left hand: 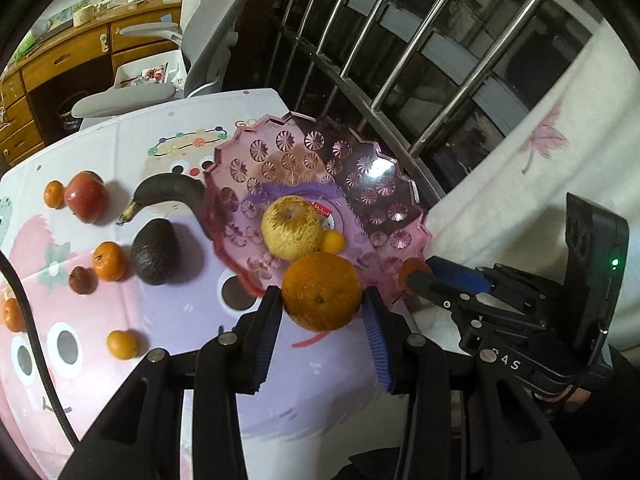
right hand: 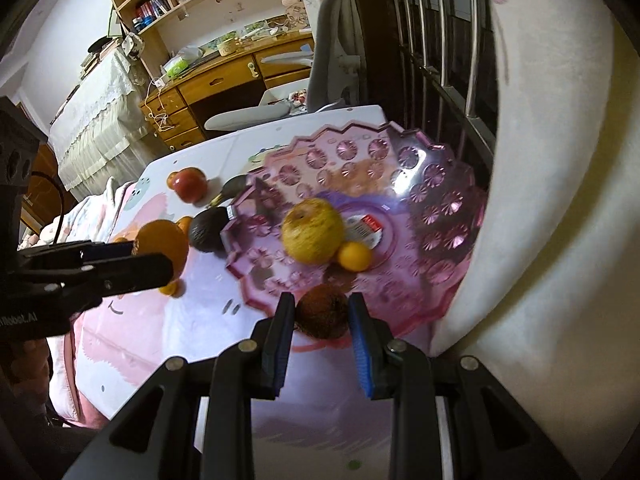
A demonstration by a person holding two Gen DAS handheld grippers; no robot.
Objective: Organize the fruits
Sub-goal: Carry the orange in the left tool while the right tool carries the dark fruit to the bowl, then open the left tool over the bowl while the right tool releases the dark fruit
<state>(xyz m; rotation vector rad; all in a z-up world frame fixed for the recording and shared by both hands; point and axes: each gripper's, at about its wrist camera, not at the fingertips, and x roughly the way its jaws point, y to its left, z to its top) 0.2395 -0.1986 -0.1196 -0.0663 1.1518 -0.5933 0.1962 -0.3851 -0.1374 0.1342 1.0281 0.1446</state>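
Observation:
My left gripper (left hand: pixel 322 300) is shut on a large orange (left hand: pixel 322 292), held just off the near rim of the pink cut-glass plate (left hand: pixel 360 168). My right gripper (right hand: pixel 322 314) is shut on a small brownish fruit (right hand: pixel 322 312) at the plate's (right hand: pixel 440 200) near edge. On the plate lie a yellow apple (left hand: pixel 290 226) and a small yellow-orange kumquat (left hand: pixel 333 242). Left of it on the cloth lie a dark banana (left hand: pixel 168 196), an avocado (left hand: pixel 155 252), a red apple (left hand: pixel 86 200), several tangerines (left hand: pixel 109 261) and a small dark red fruit (left hand: pixel 82 280).
Steel window bars (left hand: pixel 400 60) stand right behind the plate. A white flower-print curtain (left hand: pixel 540 152) hangs against its right side. A grey office chair (left hand: pixel 132 96) and a wooden desk (left hand: pixel 60 68) lie past the table's far edge.

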